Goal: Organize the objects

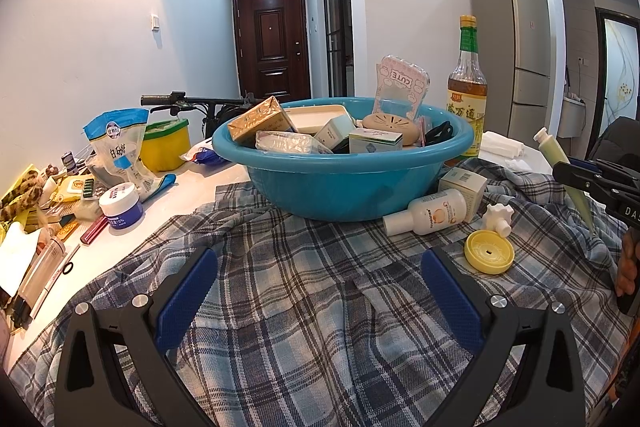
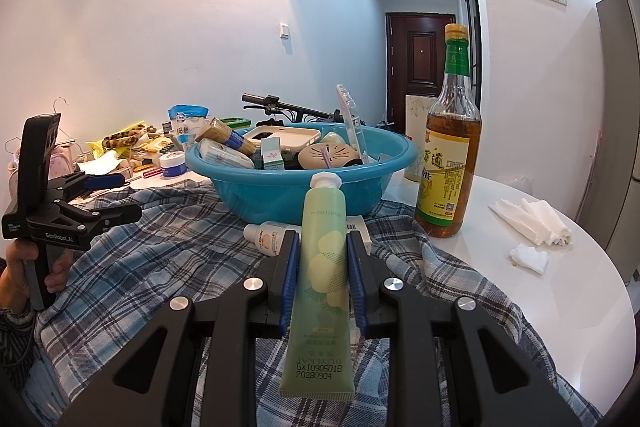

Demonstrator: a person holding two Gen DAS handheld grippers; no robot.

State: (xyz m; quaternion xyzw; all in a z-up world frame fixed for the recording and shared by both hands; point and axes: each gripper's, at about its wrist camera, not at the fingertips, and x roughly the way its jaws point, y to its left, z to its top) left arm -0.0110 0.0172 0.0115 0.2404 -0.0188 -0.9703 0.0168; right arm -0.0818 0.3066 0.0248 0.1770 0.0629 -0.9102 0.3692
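The right gripper (image 2: 323, 269) clamps a pale green tube (image 2: 322, 287) with a white cap; the left gripper (image 1: 320, 291) gapes wide, empty, over the plaid cloth (image 1: 320, 327).

A green plastic tube (image 2: 324, 283) stood between the right gripper's fingers (image 2: 289, 275), cap forward. Beyond them a blue plastic basin (image 2: 304, 183) full of small boxes sat on a plaid cloth (image 2: 168, 251) over the white counter (image 2: 520, 291). Right of the fingers stood a tall glass bottle (image 2: 450, 163); a white squat bottle (image 2: 268, 235) lay just ahead-left.
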